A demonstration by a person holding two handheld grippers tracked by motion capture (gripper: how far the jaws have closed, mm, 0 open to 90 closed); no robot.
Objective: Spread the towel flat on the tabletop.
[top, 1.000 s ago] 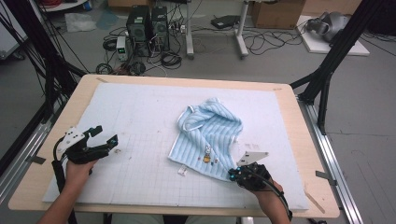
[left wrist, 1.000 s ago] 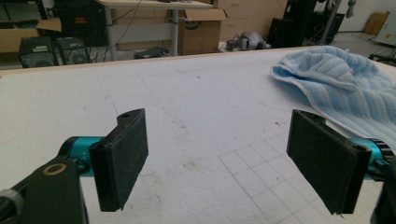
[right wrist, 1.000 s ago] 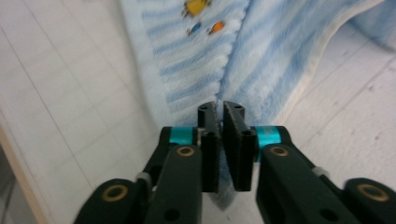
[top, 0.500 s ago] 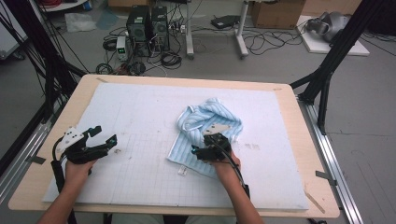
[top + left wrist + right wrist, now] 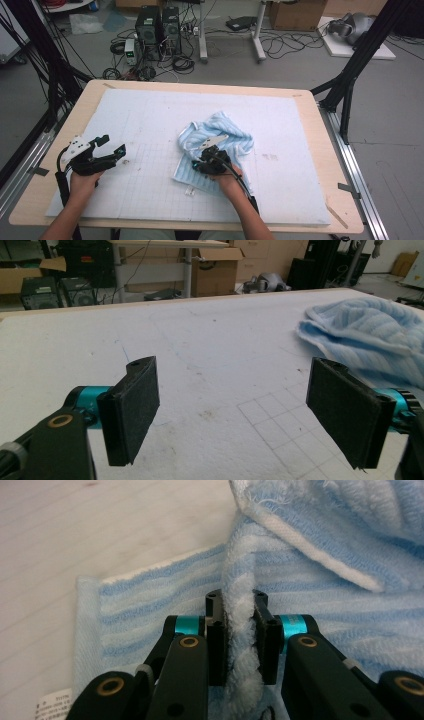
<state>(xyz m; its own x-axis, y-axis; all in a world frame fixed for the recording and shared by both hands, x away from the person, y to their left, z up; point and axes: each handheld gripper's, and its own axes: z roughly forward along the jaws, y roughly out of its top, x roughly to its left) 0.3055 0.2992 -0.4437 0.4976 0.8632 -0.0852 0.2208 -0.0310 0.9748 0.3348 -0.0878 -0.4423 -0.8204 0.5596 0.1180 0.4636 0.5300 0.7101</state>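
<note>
**Blue Striped Towel, All Bunched Up**

The towel (image 5: pixel 220 142) is light blue with pale stripes and a white edge. It lies crumpled near the middle of the white mat (image 5: pixel 150 125). Its puffy, folded part sits toward 12 o'clock. A flat part spreads toward 7 o'clock. A small white tag (image 5: pixel 52 702) lies beside that corner.

Tabletop (image 5: pixel 320 125): mat (image 5: pixel 150 120) laid over it. Towel (image 5: pixel 225 132), right of centre on mat, crumpled. Right gripper (image 5: pixel 207 162) at towel's near edge, jaws pinching a fold. Left gripper (image 5: pixel 107 150) near-left on mat, well apart from towel.
</note>
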